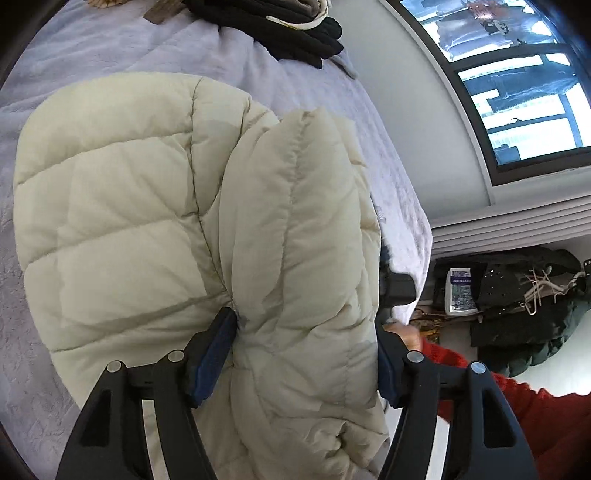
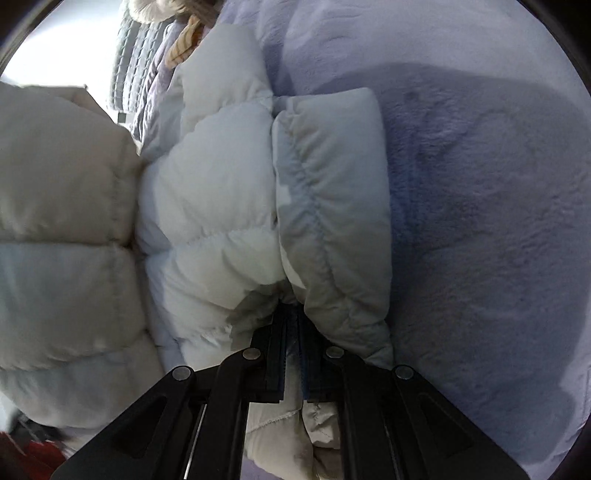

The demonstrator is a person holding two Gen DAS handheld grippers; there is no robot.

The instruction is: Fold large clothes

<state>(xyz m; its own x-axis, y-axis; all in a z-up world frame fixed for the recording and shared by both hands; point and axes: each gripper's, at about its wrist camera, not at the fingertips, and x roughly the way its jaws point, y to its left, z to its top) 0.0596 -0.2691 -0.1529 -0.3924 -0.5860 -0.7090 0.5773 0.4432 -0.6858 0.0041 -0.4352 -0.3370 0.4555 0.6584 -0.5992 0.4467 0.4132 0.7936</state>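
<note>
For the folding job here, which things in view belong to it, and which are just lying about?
Belongs to the job:
- cream puffer jacket
- left gripper, a thick fold between its jaws
- right gripper, shut on the jacket's edge
- bed cover under the jacket

Lying about:
- black clothes on the bed
- dark garments with hangers on the floor

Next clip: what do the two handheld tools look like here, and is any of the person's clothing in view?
Both tools are black, with angular linkage arms joined by round silver pins. The left tool carries dark blue pads on its fingers; the right tool has black fingers with ridged blue pads inside. No cables or markings show. A red knitted sleeve appears in the left wrist view.
</note>
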